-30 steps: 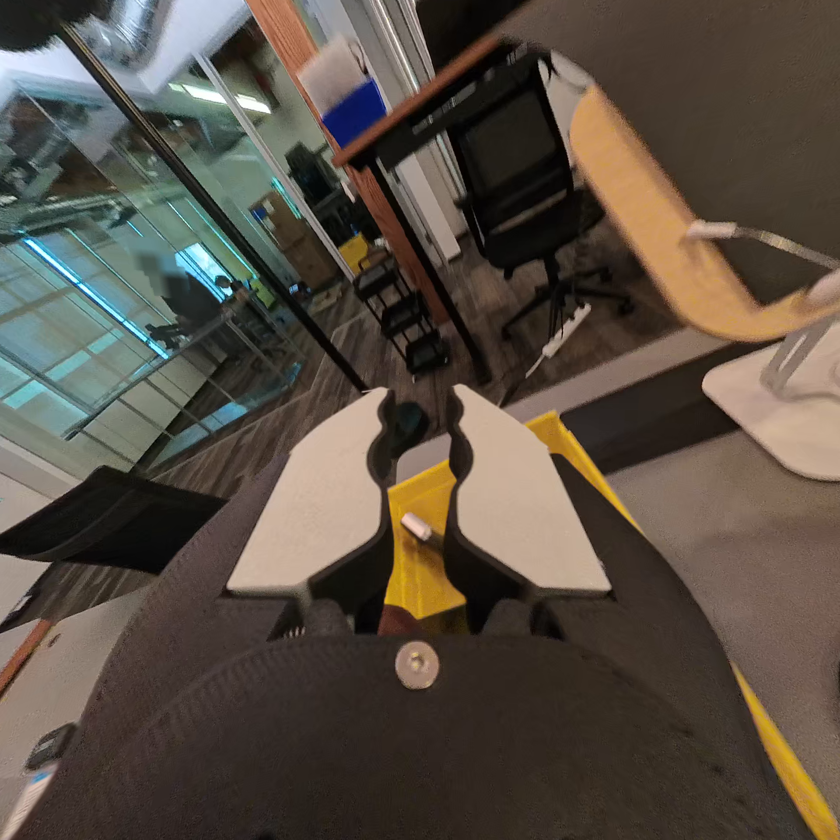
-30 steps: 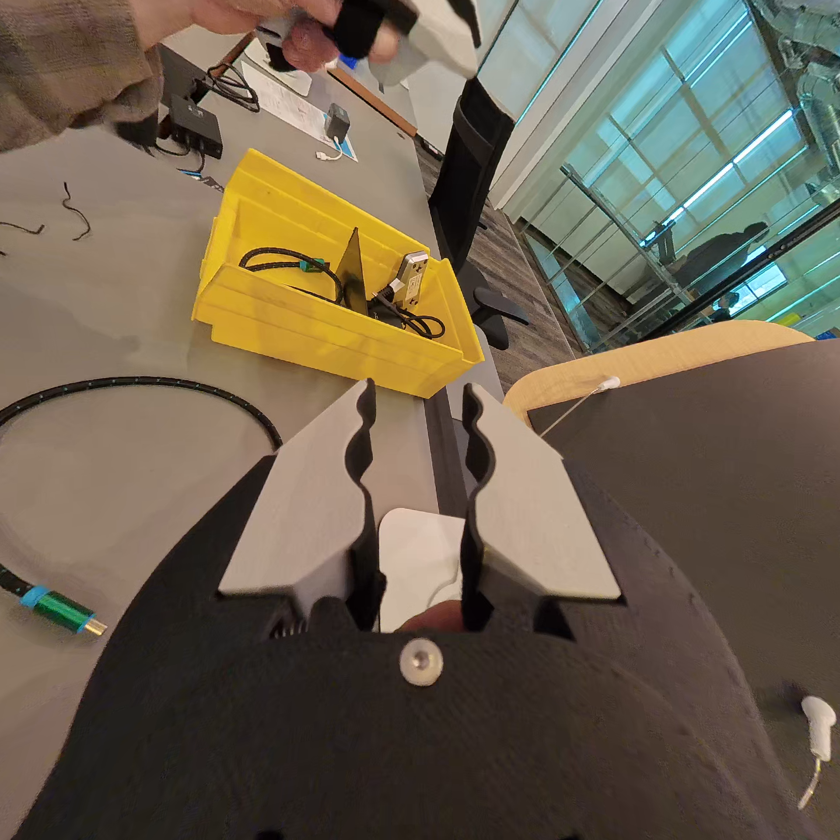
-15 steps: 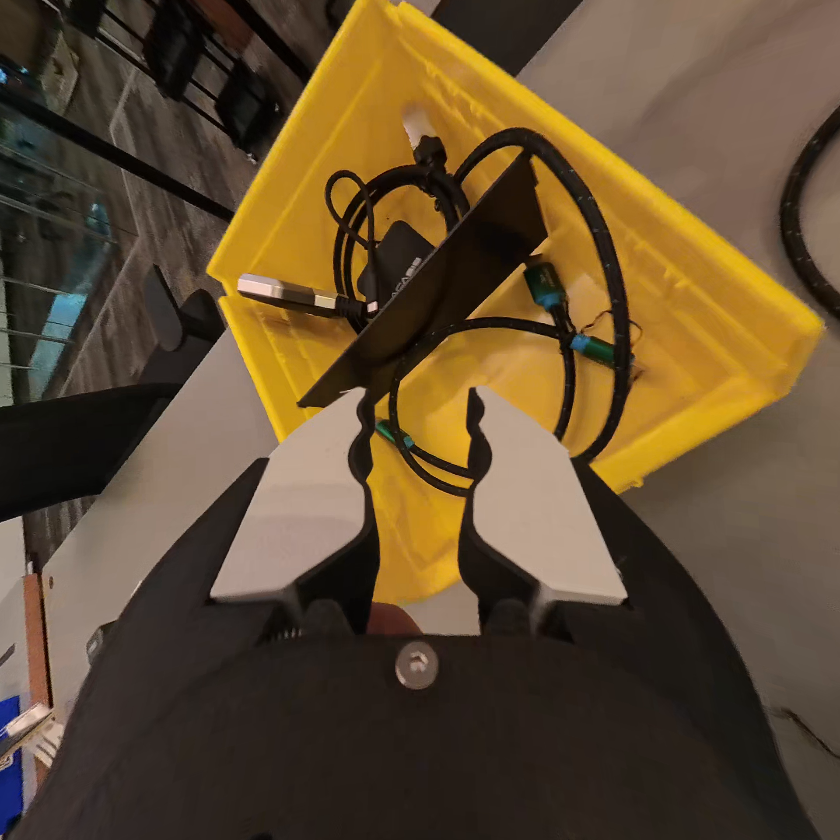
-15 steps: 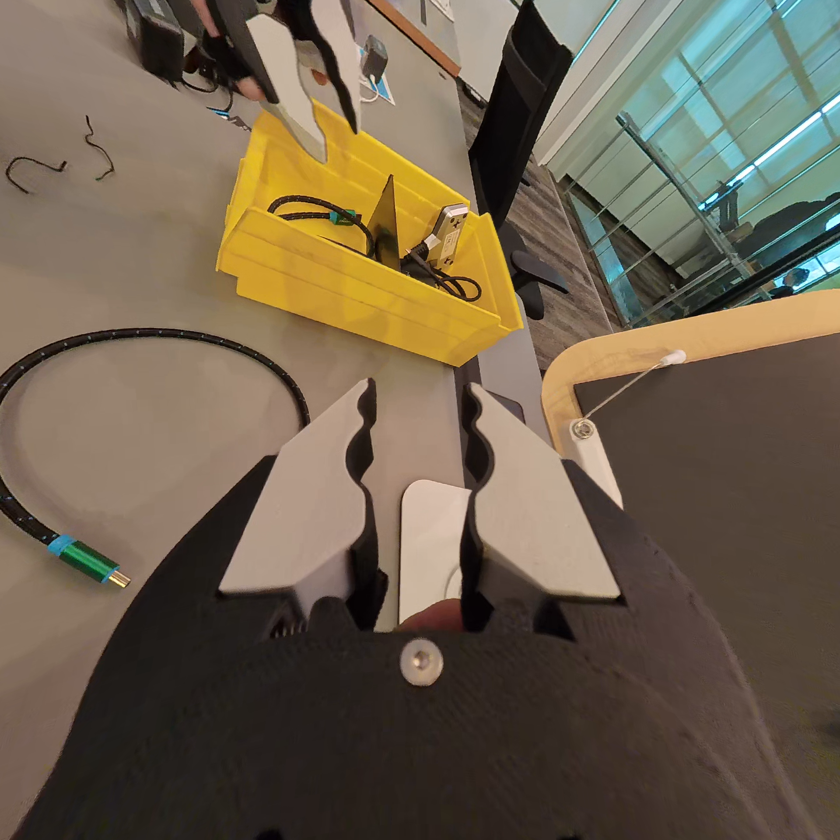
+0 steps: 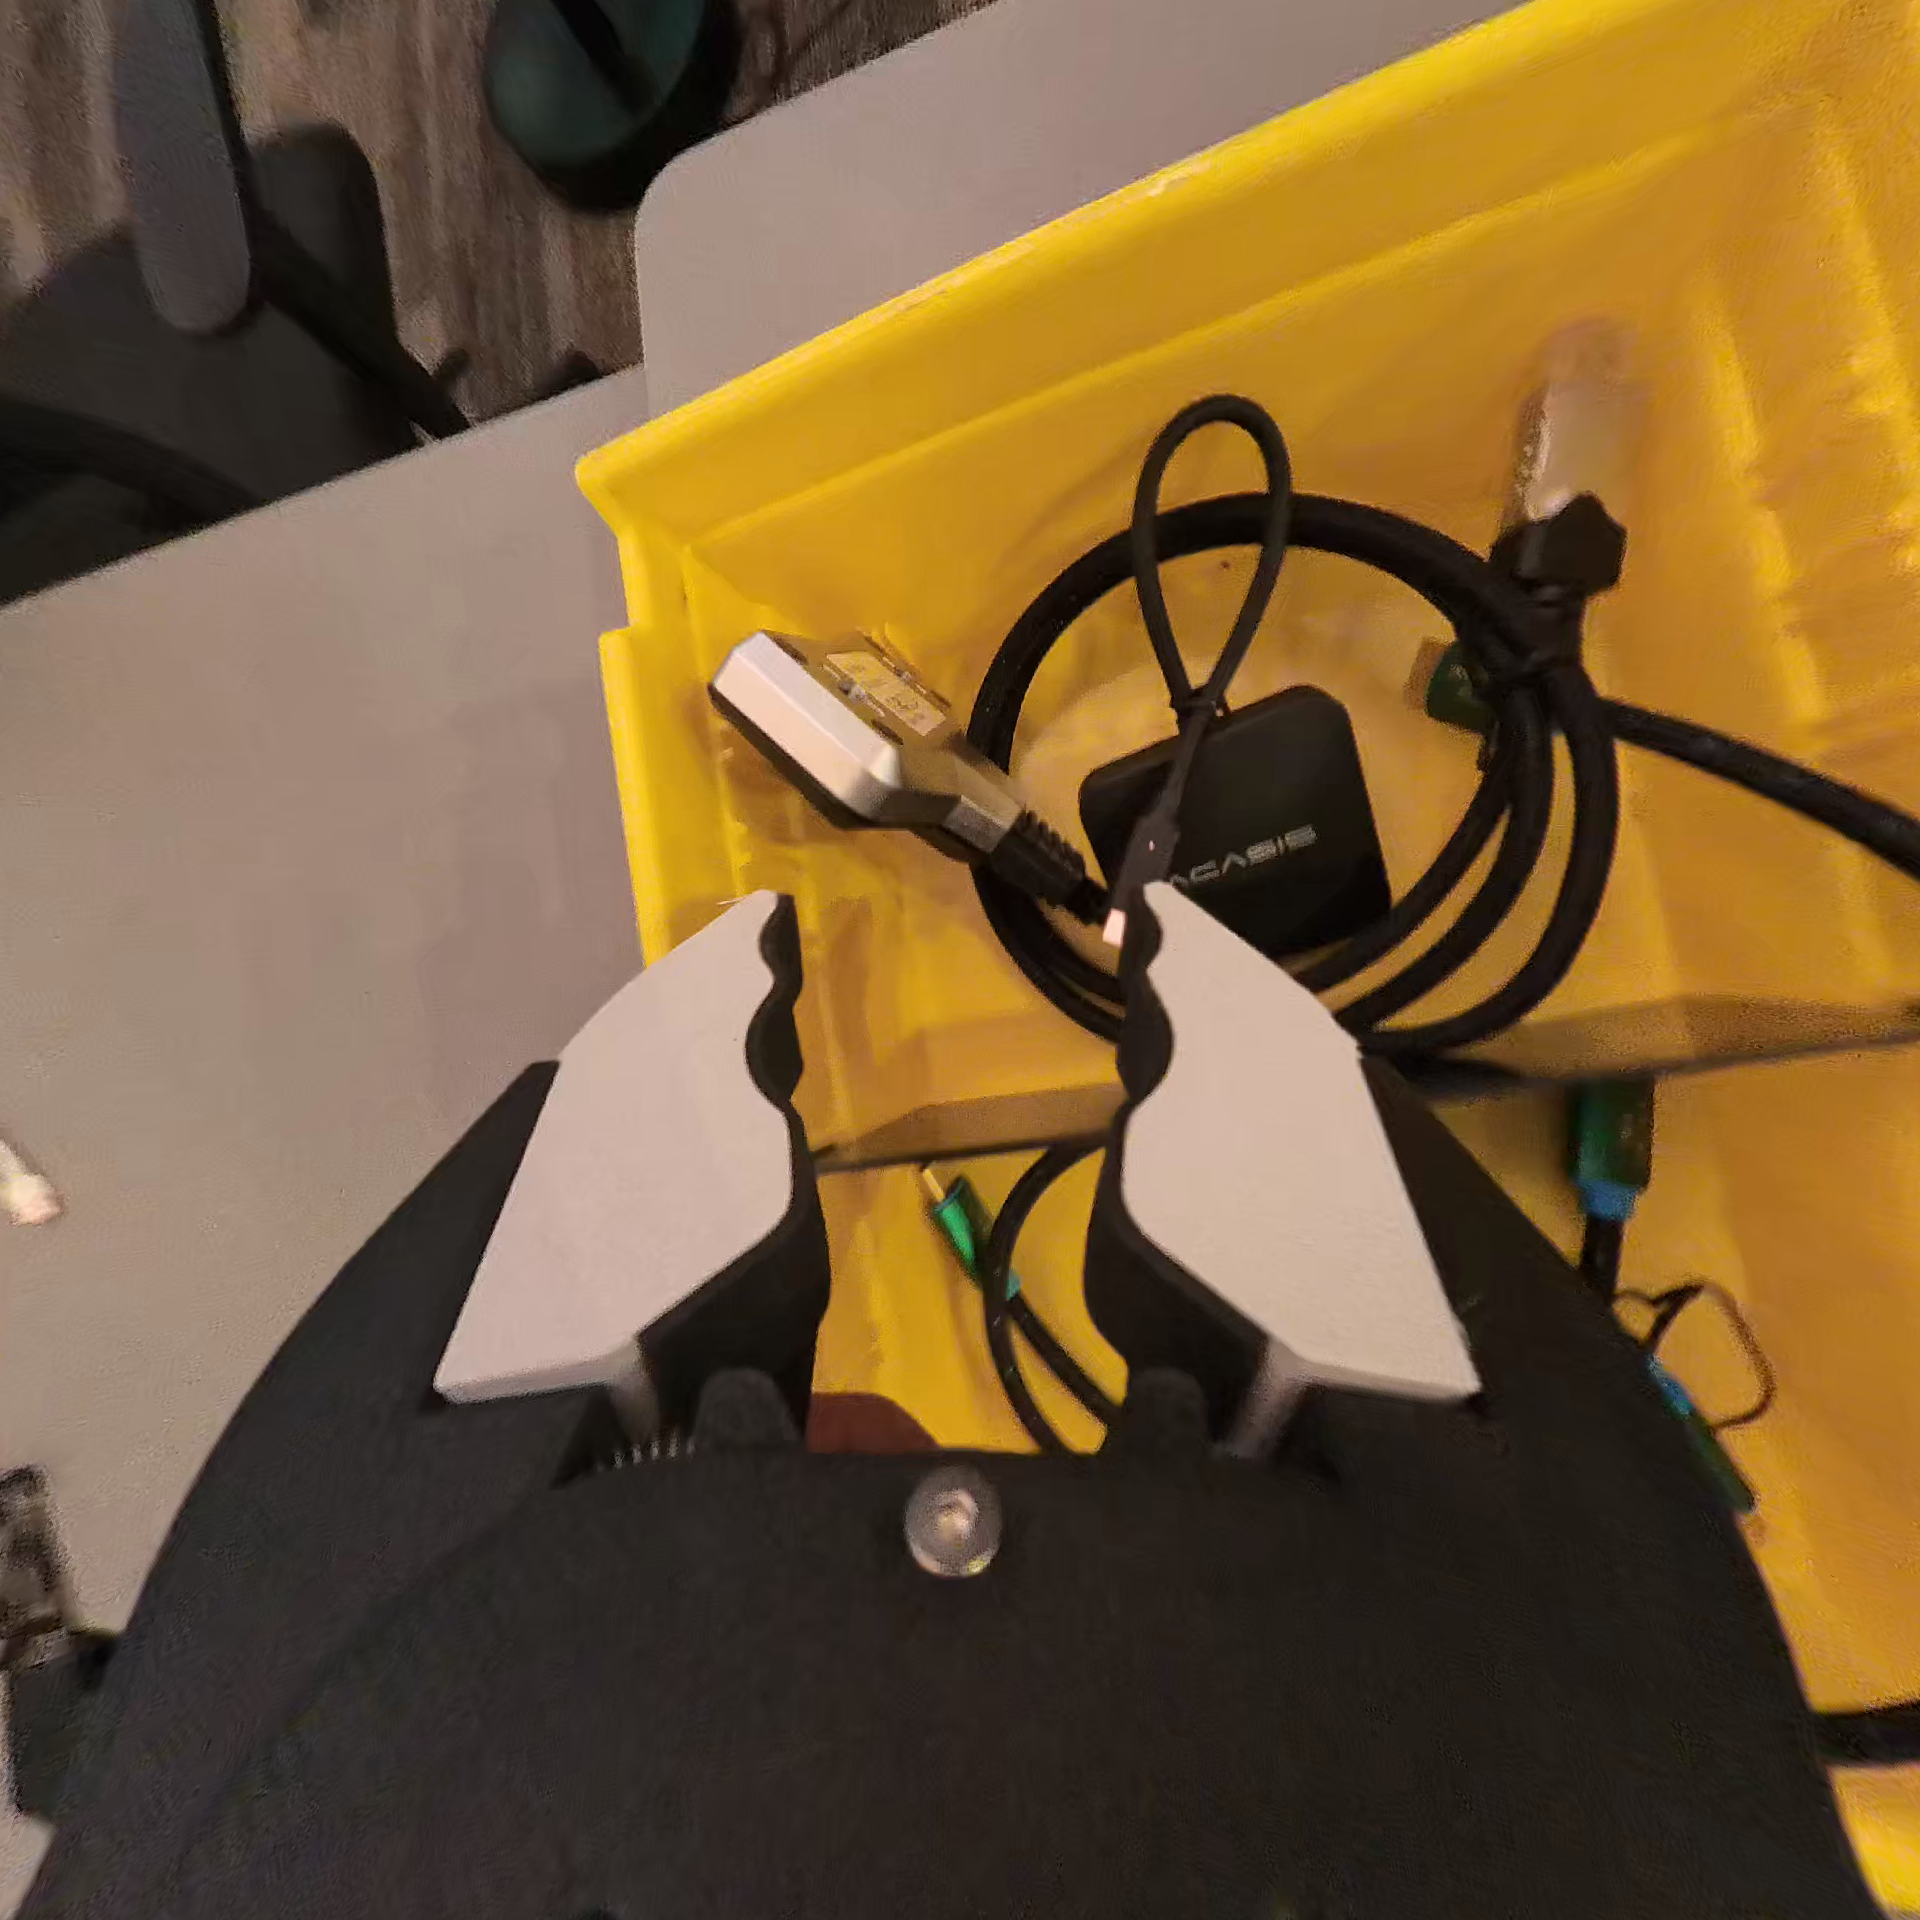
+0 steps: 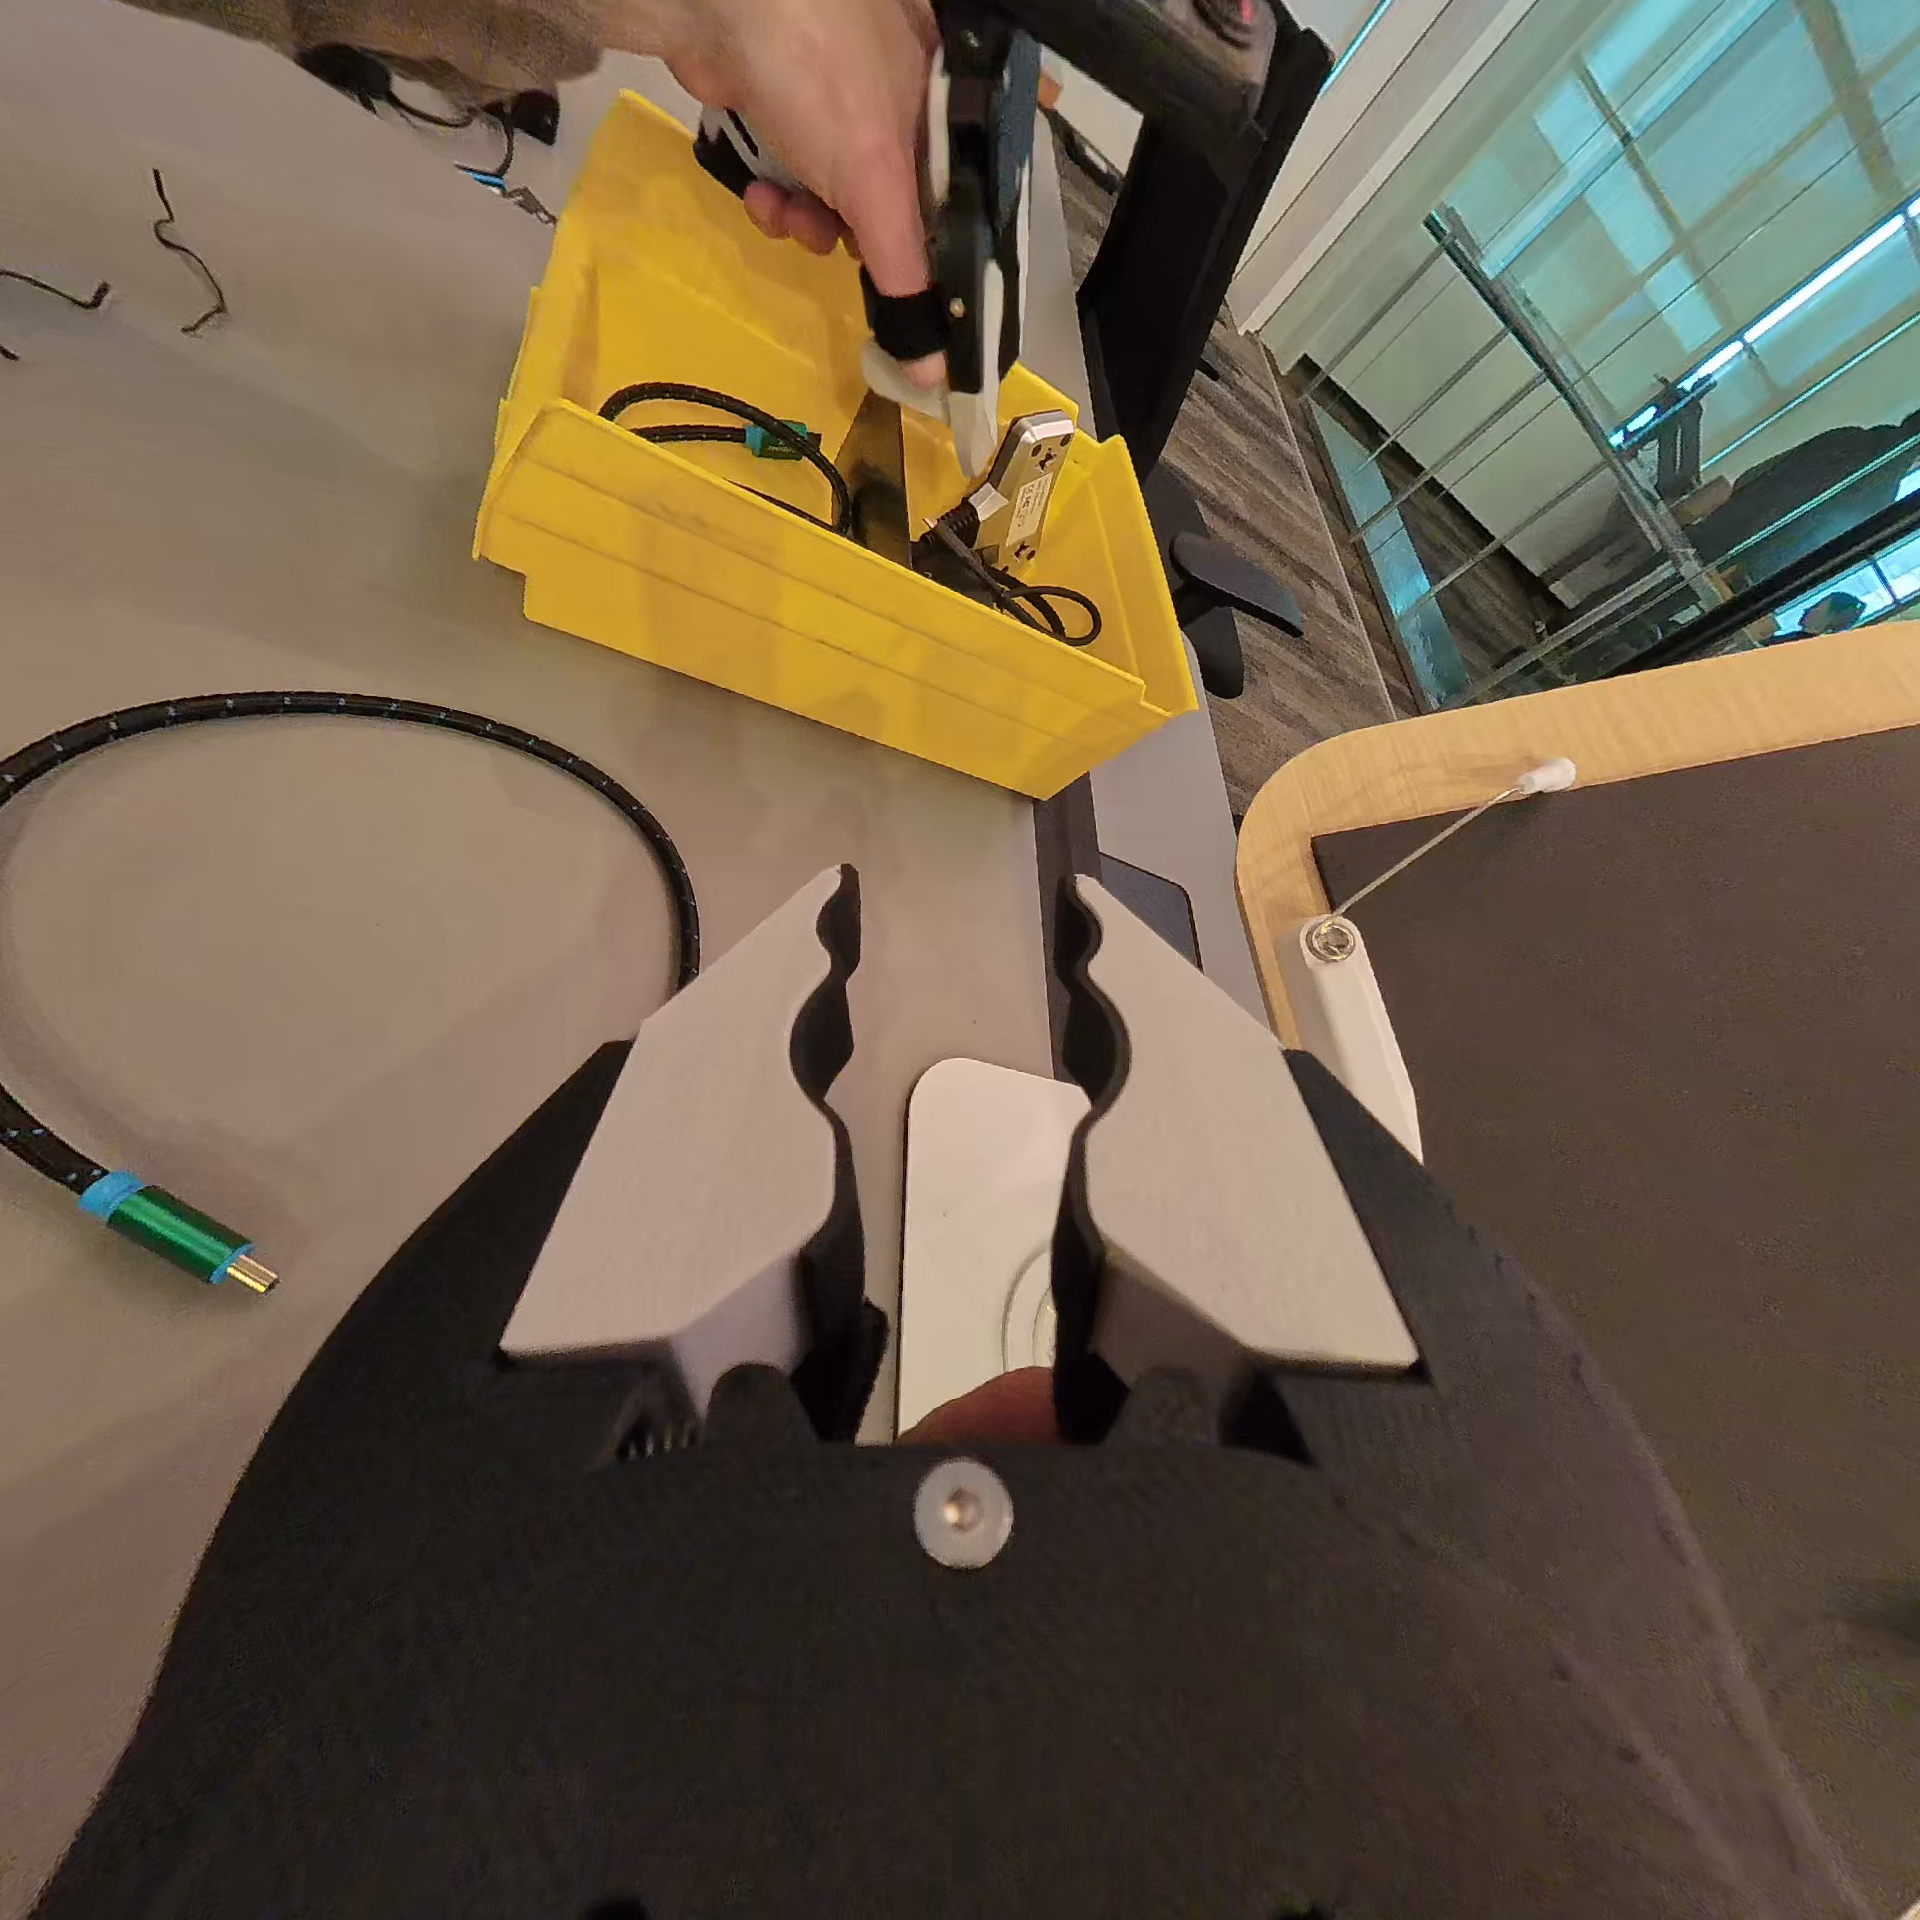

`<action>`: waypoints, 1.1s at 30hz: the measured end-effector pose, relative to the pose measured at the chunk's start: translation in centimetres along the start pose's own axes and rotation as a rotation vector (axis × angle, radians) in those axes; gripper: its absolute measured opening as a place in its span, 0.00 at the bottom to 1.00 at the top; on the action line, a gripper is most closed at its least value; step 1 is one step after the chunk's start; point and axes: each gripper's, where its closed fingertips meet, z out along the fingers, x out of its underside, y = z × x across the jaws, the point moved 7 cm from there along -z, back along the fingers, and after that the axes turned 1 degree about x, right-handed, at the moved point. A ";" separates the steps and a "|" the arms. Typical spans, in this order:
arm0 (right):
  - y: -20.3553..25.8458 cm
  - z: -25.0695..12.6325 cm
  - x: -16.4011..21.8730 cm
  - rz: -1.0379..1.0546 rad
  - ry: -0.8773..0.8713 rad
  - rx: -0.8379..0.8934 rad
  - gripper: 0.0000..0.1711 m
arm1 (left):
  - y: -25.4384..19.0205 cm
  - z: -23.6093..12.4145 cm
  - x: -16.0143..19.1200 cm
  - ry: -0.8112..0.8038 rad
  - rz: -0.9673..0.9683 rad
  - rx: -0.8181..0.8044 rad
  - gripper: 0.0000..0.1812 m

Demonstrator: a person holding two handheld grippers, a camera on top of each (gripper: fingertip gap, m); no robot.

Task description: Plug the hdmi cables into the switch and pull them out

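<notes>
A yellow bin (image 5: 935,416) holds a silver switch (image 5: 831,748) leaning on its end wall, a black square box (image 5: 1236,821), coiled black cables and green HDMI plugs (image 5: 961,1216). My left gripper (image 5: 956,914) is open and empty, just above the bin's corner, with the switch ahead of its fingertips. In the right wrist view the left gripper (image 6: 966,416) reaches into the bin (image 6: 831,623) beside the switch (image 6: 1029,478). My right gripper (image 6: 958,883) is open and empty above the table. A braided HDMI cable (image 6: 416,717) with a green plug (image 6: 177,1236) lies to its left.
A dark divider (image 5: 1558,1039) splits the bin. A white stand base (image 6: 977,1195) lies under my right gripper. A dark partition with a wooden rim (image 6: 1558,727) stands to the right. A black office chair (image 6: 1195,208) is beyond the table edge. Thin wire scraps (image 6: 187,281) lie far left. One gripper's finger ends stand about 35 centimeters off the other's.
My left gripper has swung down from facing the room to over the bin, then closed in on the switch's end. My right gripper has barely shifted and stays open.
</notes>
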 end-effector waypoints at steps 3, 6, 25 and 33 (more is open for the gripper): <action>0.0 0.0 0.0 -0.013 0.010 0.005 0.21 | 0.2 1.8 -0.8 -0.003 -0.111 0.064 0.32; 0.0 0.0 0.0 -0.017 0.012 0.004 0.21 | 0.9 3.0 -1.5 -0.013 -0.159 0.021 0.28; -0.1 -0.4 -0.2 -0.024 0.002 0.007 0.20 | 0.5 -3.0 -4.9 -0.420 -0.064 -0.097 0.14; -0.2 -0.6 -0.4 -0.027 -0.004 0.014 0.20 | 0.2 -9.7 -7.6 -0.674 0.063 -0.210 0.13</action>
